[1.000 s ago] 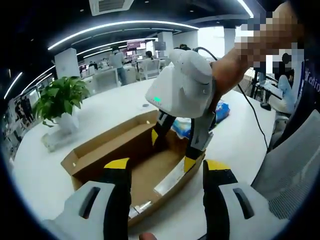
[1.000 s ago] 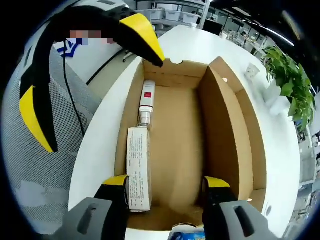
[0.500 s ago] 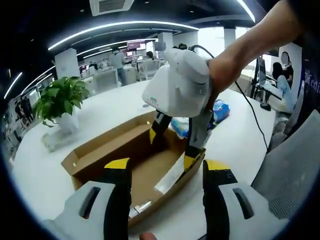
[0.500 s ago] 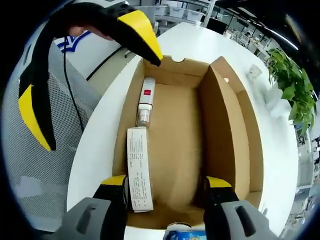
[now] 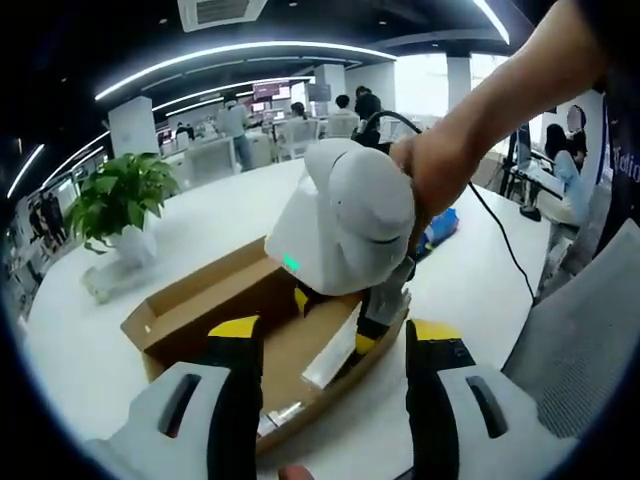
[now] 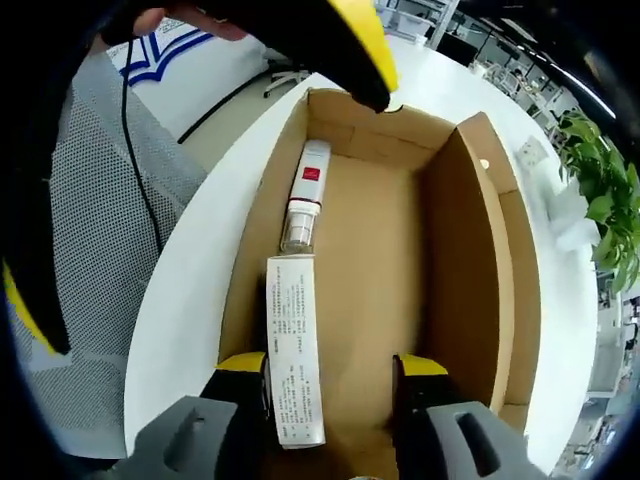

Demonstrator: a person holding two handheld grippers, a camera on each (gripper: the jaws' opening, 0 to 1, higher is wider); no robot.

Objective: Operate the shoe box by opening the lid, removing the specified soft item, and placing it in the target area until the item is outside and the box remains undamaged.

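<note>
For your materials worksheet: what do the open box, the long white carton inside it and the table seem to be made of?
Open box: brown, matte cardboard, judging by its raw tan walls and folded flaps. Long white carton: probably thin printed paperboard, with small text on flat faces. Table: smooth white surface, perhaps laminate; its faint sheen leaves this uncertain.

The open cardboard shoe box (image 6: 450,270) ahead of the jaws is plain brown. Just past the left jaw tip lies a long white packet (image 6: 296,365) with tiny dark print. Beyond it is a white tube (image 6: 305,190) with a red square label. The right gripper (image 5: 345,215) is white with a small green light, and its jaw tips are yellow. The round table (image 6: 195,265) is white.
</note>
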